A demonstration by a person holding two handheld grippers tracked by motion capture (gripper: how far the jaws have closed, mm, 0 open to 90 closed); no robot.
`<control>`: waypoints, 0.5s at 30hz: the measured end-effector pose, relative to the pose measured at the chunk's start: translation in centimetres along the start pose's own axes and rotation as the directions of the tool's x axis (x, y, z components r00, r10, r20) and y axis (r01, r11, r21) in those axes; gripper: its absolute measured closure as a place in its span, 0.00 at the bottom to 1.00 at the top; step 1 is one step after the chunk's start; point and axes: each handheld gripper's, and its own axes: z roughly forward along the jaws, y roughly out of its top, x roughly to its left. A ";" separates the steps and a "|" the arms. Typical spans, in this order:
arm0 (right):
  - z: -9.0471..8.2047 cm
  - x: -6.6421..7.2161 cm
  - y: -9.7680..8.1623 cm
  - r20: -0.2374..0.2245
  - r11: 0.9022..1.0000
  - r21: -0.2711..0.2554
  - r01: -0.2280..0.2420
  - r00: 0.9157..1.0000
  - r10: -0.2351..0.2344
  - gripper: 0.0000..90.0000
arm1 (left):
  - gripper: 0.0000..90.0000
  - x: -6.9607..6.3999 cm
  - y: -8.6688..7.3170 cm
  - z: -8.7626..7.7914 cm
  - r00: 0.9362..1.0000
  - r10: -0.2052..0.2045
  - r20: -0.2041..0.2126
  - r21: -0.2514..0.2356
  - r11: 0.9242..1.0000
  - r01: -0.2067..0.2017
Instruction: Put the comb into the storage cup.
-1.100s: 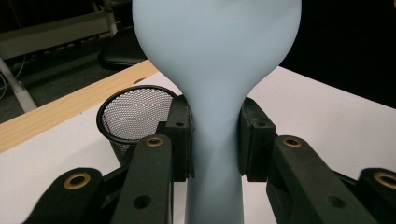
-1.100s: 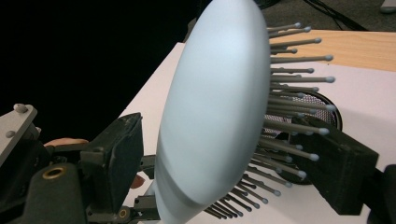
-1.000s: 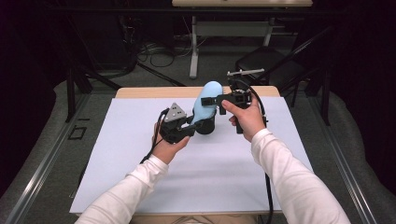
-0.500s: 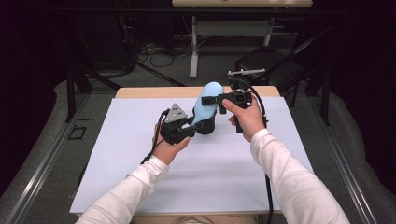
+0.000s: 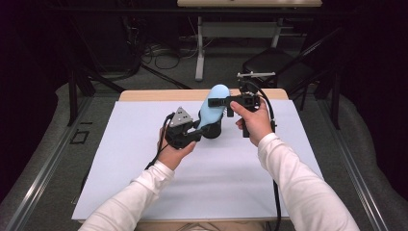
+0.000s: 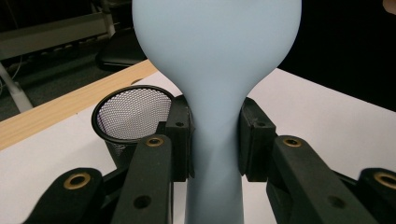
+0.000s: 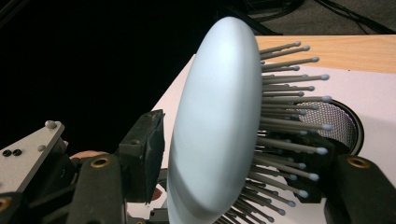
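Right gripper (image 5: 219, 101) jaws just closing around pale blue bristled hairbrush (image 5: 212, 107), left gripper (image 6: 215, 140) clamping its handle

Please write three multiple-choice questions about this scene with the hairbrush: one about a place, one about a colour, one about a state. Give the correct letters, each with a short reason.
1. Where does the left gripper grip the hairbrush?
A. on the narrow handle
B. on the bristles
C. on the top of the head

2. What colour is the hairbrush body?
A. red
B. light blue
C. yellow

3. How does the mesh cup stand?
A. upside down
B. lying on its side
C. upright, open end up

Answers:
1. A, since the left gripper view shows both pads pressing the thin handle below the head.
2. B, since its smooth back is pale blue in every view.
3. C, since the left gripper view shows its round rim on top and the mesh inside, on the white sheet.
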 end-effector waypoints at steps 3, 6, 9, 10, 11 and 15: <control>-0.1 -0.1 0.0 -0.006 1.000 0.002 -0.009 1.000 0.009 0.43 | 0.77 0.0 0.0 0.0 1.000 -0.001 0.001 -0.001 1.000 0.001; -0.1 -0.2 -0.1 -0.006 1.000 0.001 -0.016 1.000 0.016 0.43 | 0.77 0.0 -0.1 0.1 1.000 -0.002 0.002 0.000 1.000 0.002; 0.0 -0.2 -0.1 -0.007 1.000 0.003 -0.018 1.000 0.018 0.43 | 0.77 -0.1 -0.1 0.1 1.000 -0.003 0.002 0.001 1.000 0.003; 0.0 -0.2 -0.1 -0.007 1.000 0.004 -0.017 1.000 0.017 0.43 | 0.77 -0.1 -0.1 0.1 1.000 -0.003 0.003 0.002 1.000 0.003; 0.0 -0.2 -0.2 -0.005 1.000 0.002 -0.017 1.000 0.017 0.44 | 0.77 -0.1 -0.2 0.2 1.000 -0.003 0.004 0.003 1.000 0.003; 0.0 -0.3 -0.2 0.000 1.000 -0.002 -0.020 1.000 0.020 0.45 | 0.77 -0.2 -0.2 0.2 1.000 -0.004 0.005 0.001 1.000 0.004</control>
